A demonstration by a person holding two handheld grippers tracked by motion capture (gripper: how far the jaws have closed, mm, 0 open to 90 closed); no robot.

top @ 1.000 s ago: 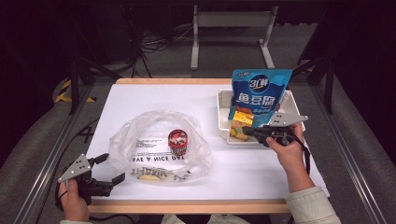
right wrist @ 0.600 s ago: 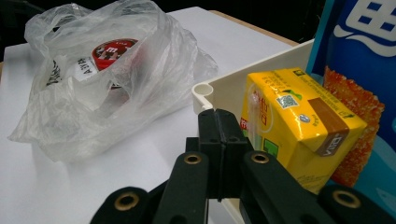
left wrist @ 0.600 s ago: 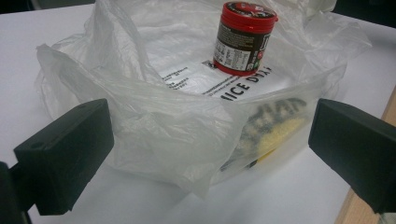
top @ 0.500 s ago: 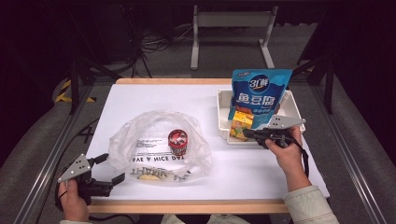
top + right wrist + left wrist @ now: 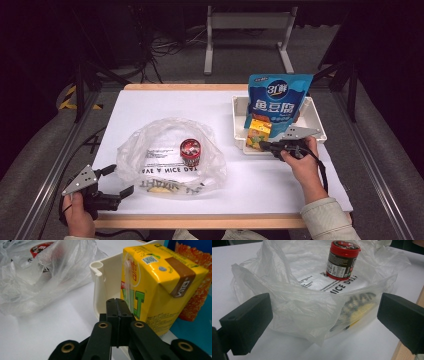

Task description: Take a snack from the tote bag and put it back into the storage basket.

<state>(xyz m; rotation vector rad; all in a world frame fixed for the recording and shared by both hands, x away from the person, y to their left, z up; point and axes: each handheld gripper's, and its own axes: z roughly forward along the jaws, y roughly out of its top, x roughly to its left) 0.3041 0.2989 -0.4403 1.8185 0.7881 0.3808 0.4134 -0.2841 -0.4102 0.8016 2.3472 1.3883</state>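
On the flat white table top [image 5: 150, 110], left of the middle: a small round tub with a red lid [image 5: 190, 151], upright. Far right: a tall shiny blue pouch with white writing [image 5: 279, 102], upright. Behind the table: a grey metal stand [image 5: 248, 30] and black cables [image 5: 165, 50] on the floor.
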